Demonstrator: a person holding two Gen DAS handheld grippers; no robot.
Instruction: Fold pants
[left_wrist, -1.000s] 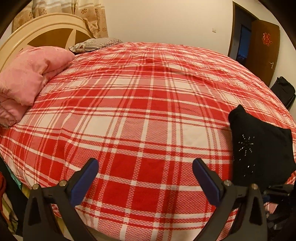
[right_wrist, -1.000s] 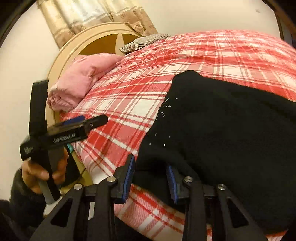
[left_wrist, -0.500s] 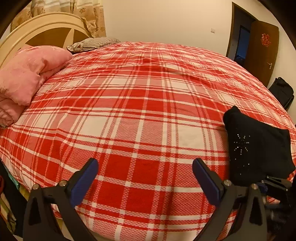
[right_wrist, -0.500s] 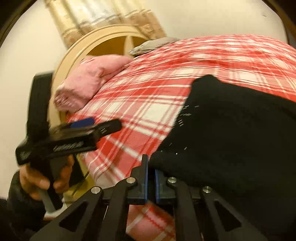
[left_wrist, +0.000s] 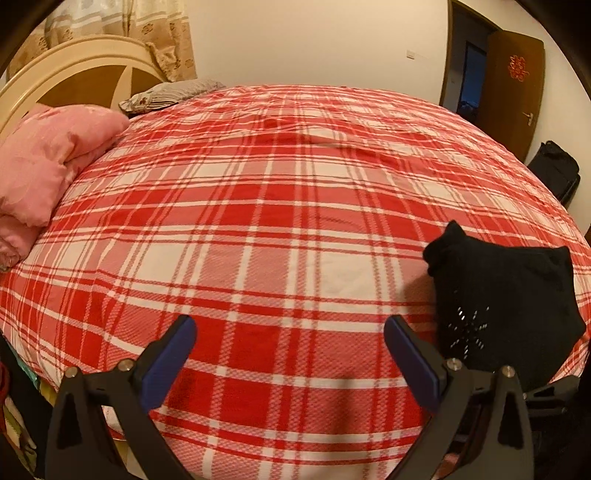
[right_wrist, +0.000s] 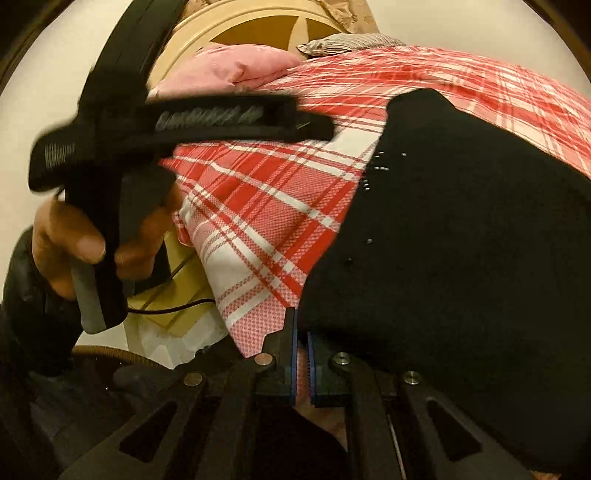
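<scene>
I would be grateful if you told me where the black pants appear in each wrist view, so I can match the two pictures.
Left wrist view: the black pants lie at the lower right, on the plaid bedspread near the bed's edge.
Right wrist view: they fill the right half, from centre to lower right.
Shared landmark: the pink pillow by the headboard, left in one view, top centre in the other.

The bedspread is a red, pink and white plaid. On it, the pants are black, with a small burst of silvery studs. Left of the bedspread, the quilt is pink; the pillow at its far edge is grey-striped. The headboard is cream with brown panels. The left gripper is black with blue pads, and so is the right gripper.
</scene>
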